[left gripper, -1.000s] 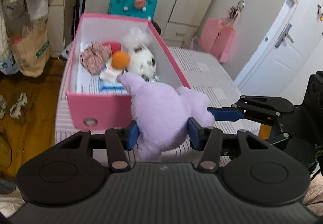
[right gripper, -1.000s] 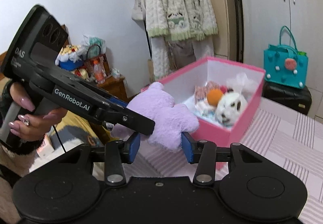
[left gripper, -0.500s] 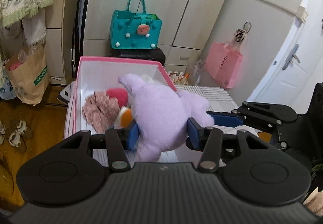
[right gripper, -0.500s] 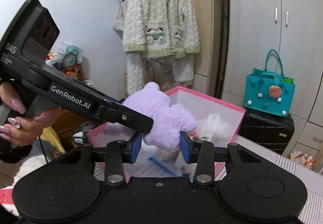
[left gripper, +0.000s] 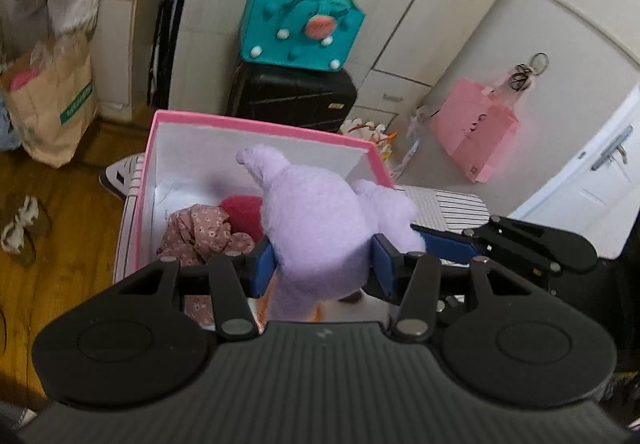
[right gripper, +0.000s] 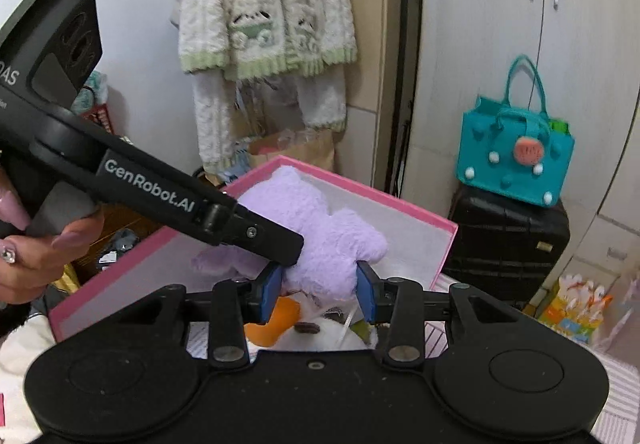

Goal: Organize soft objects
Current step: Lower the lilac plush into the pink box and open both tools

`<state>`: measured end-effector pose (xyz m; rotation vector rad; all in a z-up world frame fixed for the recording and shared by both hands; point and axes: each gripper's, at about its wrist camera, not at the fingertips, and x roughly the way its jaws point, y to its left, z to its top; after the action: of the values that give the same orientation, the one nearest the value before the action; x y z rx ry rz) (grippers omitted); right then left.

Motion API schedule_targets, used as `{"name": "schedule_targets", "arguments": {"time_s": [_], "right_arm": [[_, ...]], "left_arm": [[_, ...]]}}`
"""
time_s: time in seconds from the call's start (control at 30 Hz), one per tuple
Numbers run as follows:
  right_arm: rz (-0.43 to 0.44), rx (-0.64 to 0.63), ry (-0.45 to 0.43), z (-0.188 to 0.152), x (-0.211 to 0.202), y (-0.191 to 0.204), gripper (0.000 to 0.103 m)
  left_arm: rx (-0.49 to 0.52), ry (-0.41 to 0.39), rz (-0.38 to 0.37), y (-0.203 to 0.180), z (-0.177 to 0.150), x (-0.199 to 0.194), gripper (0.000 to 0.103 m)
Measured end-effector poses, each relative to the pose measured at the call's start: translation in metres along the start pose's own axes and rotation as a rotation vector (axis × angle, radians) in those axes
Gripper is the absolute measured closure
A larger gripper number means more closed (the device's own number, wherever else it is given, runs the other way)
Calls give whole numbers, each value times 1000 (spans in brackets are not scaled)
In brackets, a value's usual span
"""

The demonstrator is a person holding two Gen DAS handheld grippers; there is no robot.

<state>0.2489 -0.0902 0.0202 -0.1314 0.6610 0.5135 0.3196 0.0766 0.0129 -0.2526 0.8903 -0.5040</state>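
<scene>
Left wrist view: my left gripper (left gripper: pixel 323 269) clamps the purple plush (left gripper: pixel 316 220), held above the open pink box (left gripper: pixel 256 126); floral cloth (left gripper: pixel 200 232) and red item (left gripper: pixel 242 212) lie inside.
Right wrist view: my right gripper (right gripper: pixel 318 294) pinches the same plush's other side, its jaws having just closed further; orange ball (right gripper: pixel 276 320) sits below.

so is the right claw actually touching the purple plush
Touching. The right wrist view shows both blue pads of the right claw pressed into the purple plush, denting its fur, above the pink box.
</scene>
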Motion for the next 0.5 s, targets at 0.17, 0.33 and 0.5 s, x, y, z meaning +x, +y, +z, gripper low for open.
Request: {"name": "schedule_targets", "arguments": {"time_s": [0.17,0.33,0.5], "right_arm": [[-48,-38,37,3,19,-1,59],[-103,-81,97,3,36,0,59],[-170,-150,121,-1,45,5,60]], "left_arm": [[-1,22,14,5,5,17,54],[-16,63,37,9,5,34,54],[-21,88,77,7,9,46,56]]}}
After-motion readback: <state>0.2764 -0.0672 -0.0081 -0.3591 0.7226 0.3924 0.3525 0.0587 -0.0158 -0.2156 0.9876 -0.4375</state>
